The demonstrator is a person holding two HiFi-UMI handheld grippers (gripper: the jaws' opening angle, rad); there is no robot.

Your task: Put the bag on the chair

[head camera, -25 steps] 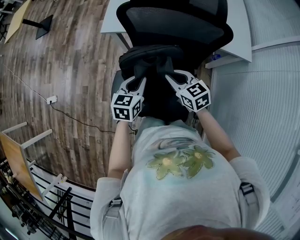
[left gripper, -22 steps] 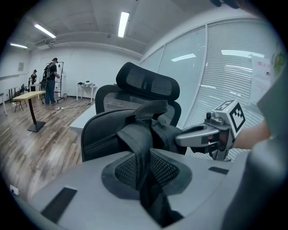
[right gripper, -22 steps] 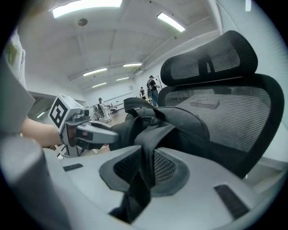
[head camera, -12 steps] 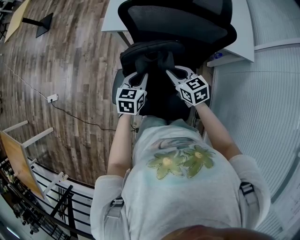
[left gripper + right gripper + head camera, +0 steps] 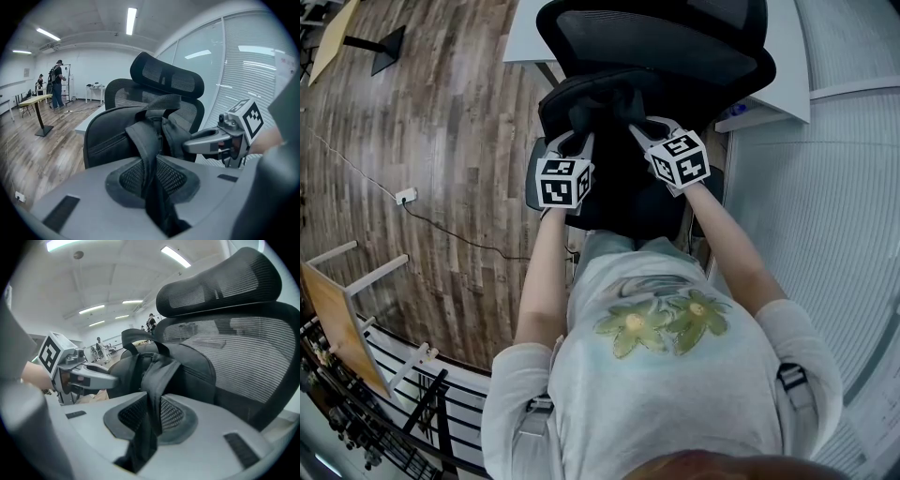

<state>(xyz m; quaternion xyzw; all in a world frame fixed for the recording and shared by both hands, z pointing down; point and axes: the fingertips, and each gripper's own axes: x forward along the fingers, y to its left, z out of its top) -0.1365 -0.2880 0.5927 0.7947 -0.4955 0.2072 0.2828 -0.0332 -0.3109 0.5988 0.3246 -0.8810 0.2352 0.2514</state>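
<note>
**Two strap pinches are bearing the whole bag**

Both tools are clamping fabric. The left gripper is pinching a padded shoulder strap that is running up out of its jaws. The right gripper is pinching the second strap the same way. The black bag is hanging from these straps, with its body lying close against the backrest of the chair, toward the seat's back edge.

Several risks are showing. The straps are soft and are folding between the pads, so one could be sliding out under the load, and the bag would drop lopsided. If the jaws are let go while the bag is leaning forward, it may be tipping toward the seat's front edge and off onto the wooden floor. A push against the backrest may also be turning or rolling the chair away, judging by its office build.

Much is staying unseen. The bag and both grippers are covering the seat surface, so I cannot tell whether the bag's bottom is touching it. The person's body is blocking the seat's front edge, and the chair's base is not showing in any view.
</note>
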